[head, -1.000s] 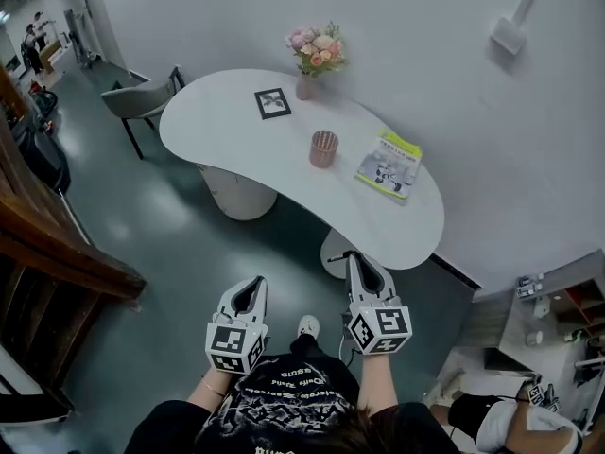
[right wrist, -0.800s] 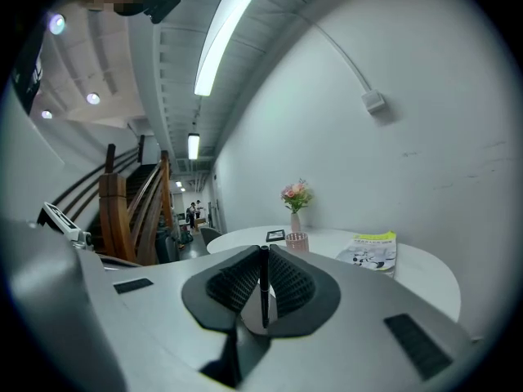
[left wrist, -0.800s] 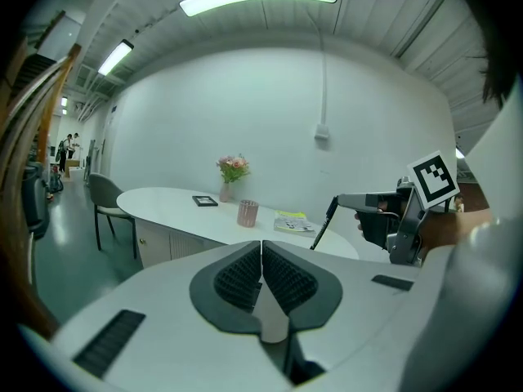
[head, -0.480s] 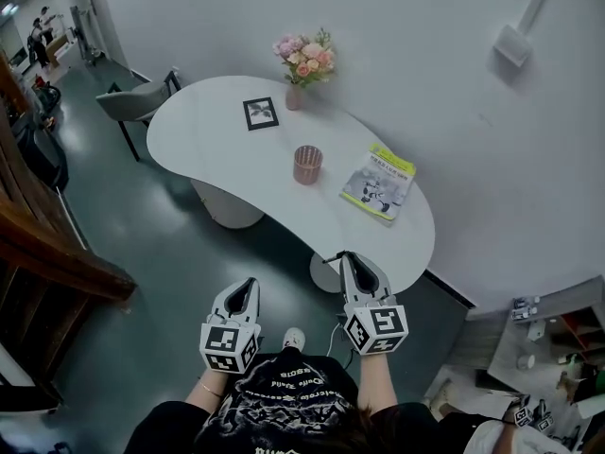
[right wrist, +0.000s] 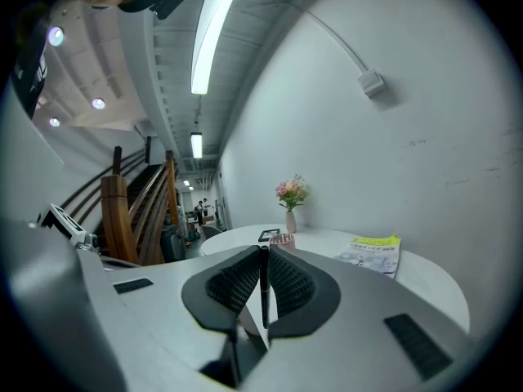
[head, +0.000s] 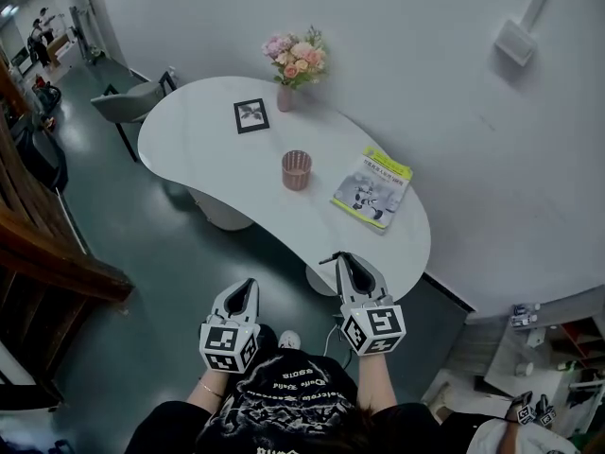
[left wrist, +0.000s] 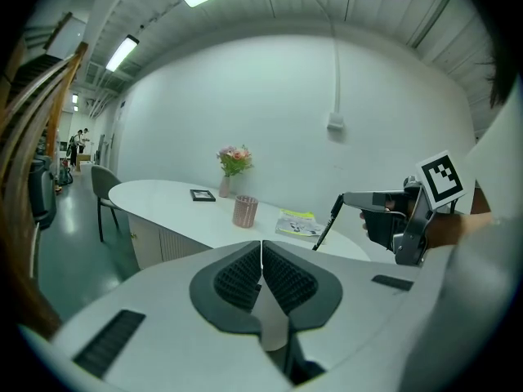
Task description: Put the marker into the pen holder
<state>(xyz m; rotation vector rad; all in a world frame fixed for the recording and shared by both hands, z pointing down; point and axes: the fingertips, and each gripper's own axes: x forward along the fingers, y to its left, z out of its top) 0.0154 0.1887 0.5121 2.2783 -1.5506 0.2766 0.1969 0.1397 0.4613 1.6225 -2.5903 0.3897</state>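
Left hand-held gripper (head: 249, 285): jaws pressed together with nothing between them. It is held short of the white kidney-shaped table (head: 203, 135), over the dark green floor (head: 142, 282).

Right hand-held gripper (head: 346, 257): jaws clamped on the slim black marker (right wrist: 263, 288). We see the barrel pinched between the ribbed pads. From the left gripper view it slants down out of the jaw tips. In the head view this gripper's tips sit at the table's near edge. We can't tell whether they're over the top or just short of it. The marker is well apart from everything on the table and not yet in the holder.

On the table, near end to far end:
- Yellow-green magazine (head: 371, 188), lying flat close to the wall-side rim.
- Pink ribbed cylindrical pen holder (head: 296, 169), about mid-table, upright, standing apart from the magazine.
- Black square picture frame (head: 250, 115), lying on the top beyond the holder.
- Pink vase with pink and peach flowers (head: 292, 55), upright at the wall-side rim, near the frame.

Off the table's far end: grey chair (head: 128, 102). Behind the table: plain white wall (head: 397, 55).
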